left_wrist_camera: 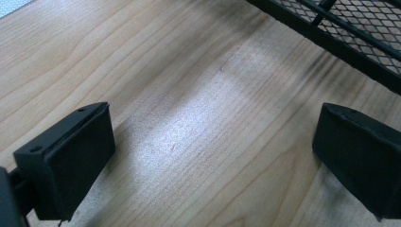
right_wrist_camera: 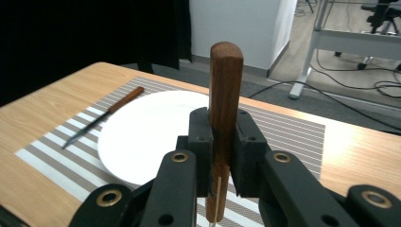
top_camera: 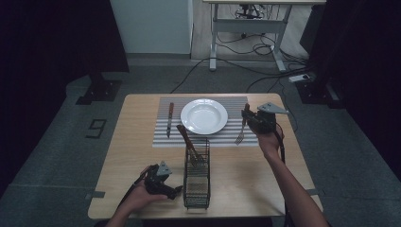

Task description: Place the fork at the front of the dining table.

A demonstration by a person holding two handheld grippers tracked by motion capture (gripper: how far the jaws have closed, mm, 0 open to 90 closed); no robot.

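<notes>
**Fork placement in hand**

Right gripper (top_camera: 247, 117) has its jaws clenched on the fork (right_wrist_camera: 223, 113), tines at the mat (top_camera: 163, 140) right of the plate (top_camera: 204, 116). Left gripper (top_camera: 166, 189) rests released beside the basket (top_camera: 196, 189). Next, as judged: lay the fork flat, then release.

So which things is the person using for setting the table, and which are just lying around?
In use: wooden-handled fork in the right gripper, round white plate, striped placemat, wooden-handled knife, black wire cutlery basket.
Lying about: floor cables, grey desk frame.
</notes>
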